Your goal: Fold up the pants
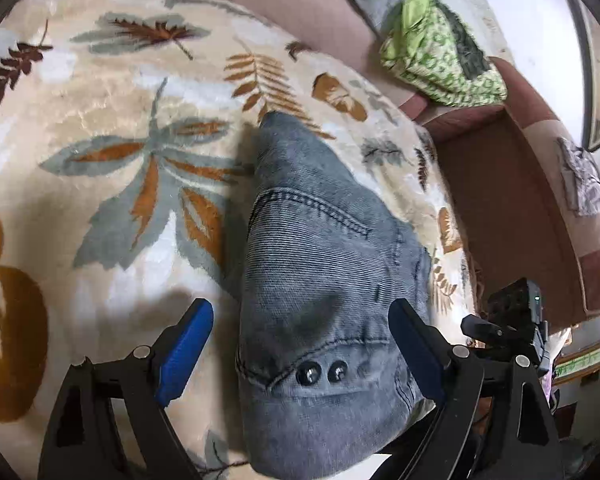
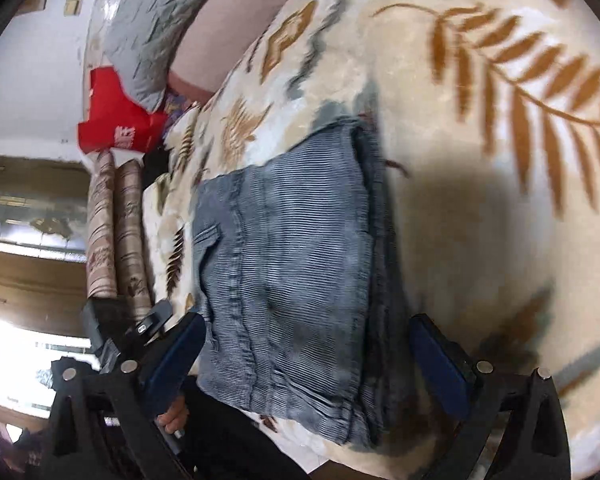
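Grey-blue denim pants (image 1: 320, 280) lie folded into a compact bundle on a cream leaf-patterned blanket (image 1: 100, 120). The waistband with two dark buttons (image 1: 320, 372) faces the left wrist camera. My left gripper (image 1: 300, 344) is open, its blue fingers (image 1: 184, 344) on either side of the bundle's near end and apart from it. In the right wrist view the folded pants (image 2: 292, 264) show stacked layers along their right edge. My right gripper (image 2: 306, 360) is open, its blue fingers (image 2: 176, 360) straddling the bundle's near end.
The blanket (image 2: 480, 160) covers a bed or sofa. A green patterned cloth (image 1: 440, 52) lies on the reddish-brown sofa (image 1: 520, 200) at the right. A red cloth (image 2: 116, 120), a grey pillow (image 2: 156, 24) and rolled mats (image 2: 116, 232) sit at the left. The right gripper's body (image 1: 516, 320) shows nearby.
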Tool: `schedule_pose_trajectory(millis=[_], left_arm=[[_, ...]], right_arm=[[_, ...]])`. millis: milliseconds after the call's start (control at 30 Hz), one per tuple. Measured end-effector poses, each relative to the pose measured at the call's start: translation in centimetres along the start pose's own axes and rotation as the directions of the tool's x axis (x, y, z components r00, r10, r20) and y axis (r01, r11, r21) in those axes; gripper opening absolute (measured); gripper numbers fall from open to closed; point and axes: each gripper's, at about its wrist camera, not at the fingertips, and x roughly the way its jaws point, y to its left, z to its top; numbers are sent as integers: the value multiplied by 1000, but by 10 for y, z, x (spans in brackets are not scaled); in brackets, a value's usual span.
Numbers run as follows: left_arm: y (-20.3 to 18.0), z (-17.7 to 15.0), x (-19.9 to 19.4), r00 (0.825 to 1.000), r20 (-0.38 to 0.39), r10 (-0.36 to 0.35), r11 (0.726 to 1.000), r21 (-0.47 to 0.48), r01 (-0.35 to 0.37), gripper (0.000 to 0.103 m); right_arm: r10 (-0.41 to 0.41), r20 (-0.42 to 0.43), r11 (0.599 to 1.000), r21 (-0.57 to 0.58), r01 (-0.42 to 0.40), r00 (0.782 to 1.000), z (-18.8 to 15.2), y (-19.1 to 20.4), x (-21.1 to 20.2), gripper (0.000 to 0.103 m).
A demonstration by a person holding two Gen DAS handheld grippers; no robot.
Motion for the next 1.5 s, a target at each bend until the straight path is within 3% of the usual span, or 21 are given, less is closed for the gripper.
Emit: schedule_pose_trajectory(millis=[67,167,233,300,367,433,500,567,633,733,800,867,900,1067,1300,1500], left_arm=[[-6,-2,9,999,-9,42,999,14,-42,90],[-21,-11,24,987,-6,161,983,95,-160,89],[-28,-15,27,978,17,208,968,138,-208,86],[-30,-16,28,978,17,207,968,141,-208,71],[-34,-16,29,971,21,237,959,156,-237,67],[-37,-18,29,967,32,252,952,172,-254,66],[-38,-18,29,965,41,258,949,179,-261,66],[-37,-17,29,964,47,261,948,176,-265,67],[-37,-16,30,963,53,265,947,174,-270,68],[-39,-16,31,961,54,269,944,181,-275,67],[-45,-17,32,957,61,283,934,207,-290,58],[-52,-19,29,946,81,313,915,241,-324,40],[-54,-19,29,944,85,320,910,250,-331,37],[-58,-19,20,940,106,326,901,266,-342,25],[-77,-5,-24,925,235,299,894,271,-357,23],[-86,31,-64,871,404,281,876,262,-404,23]], right_arm=[[-23,-15,1000,-6,23,1000,5,-1,7,102],[-34,-24,999,3,34,999,7,-5,15,101],[-83,-26,996,-25,82,996,7,3,16,88],[-141,-24,989,-55,140,990,5,9,18,71],[-181,-20,982,-67,179,983,3,10,18,61],[-195,-14,979,-64,194,981,2,9,20,61],[-201,-6,978,-56,200,980,2,6,21,65],[-164,-9,985,-48,164,986,3,6,23,80],[-181,-10,981,-68,180,984,2,13,27,82],[-266,-4,953,-148,263,964,0,28,35,70],[-271,8,950,-159,269,962,-2,31,33,49],[-271,18,947,-173,270,962,-4,36,29,38],[-283,30,941,-184,283,959,-5,39,28,35],[-282,83,926,-238,294,956,-10,62,14,28],[-244,174,889,-354,292,954,-6,116,-9,26],[-179,245,848,-453,275,953,16,168,-10,26]])
